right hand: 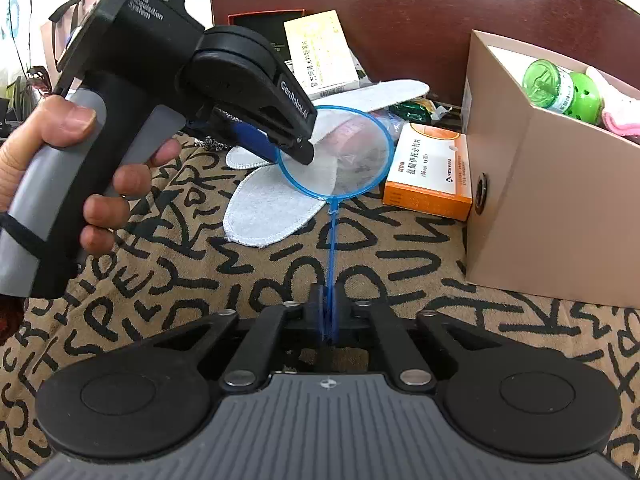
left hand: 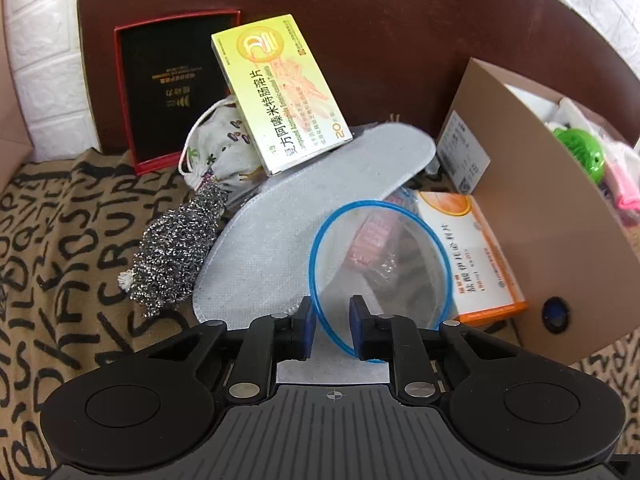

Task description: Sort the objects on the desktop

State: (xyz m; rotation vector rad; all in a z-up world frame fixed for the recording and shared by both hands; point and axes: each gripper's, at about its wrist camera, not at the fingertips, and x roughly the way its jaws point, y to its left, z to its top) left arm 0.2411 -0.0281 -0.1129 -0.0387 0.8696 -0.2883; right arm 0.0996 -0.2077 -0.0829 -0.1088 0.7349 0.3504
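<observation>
On the letter-printed cloth, 1 round blue-rimmed mesh net (right hand: 340, 152) overlaps 2 grey felt insoles (right hand: 264, 208): the right claw (right hand: 328, 316) pinches its thin handle, the left claw (left hand: 332, 320) straddles its rim, half-open.

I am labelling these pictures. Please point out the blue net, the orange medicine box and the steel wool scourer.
blue net (right hand: 362, 128): right wrist view, on the hoop's upper rim.
orange medicine box (right hand: 434, 172): right wrist view, on its top face.
steel wool scourer (left hand: 174, 252): left wrist view, on its middle.
</observation>
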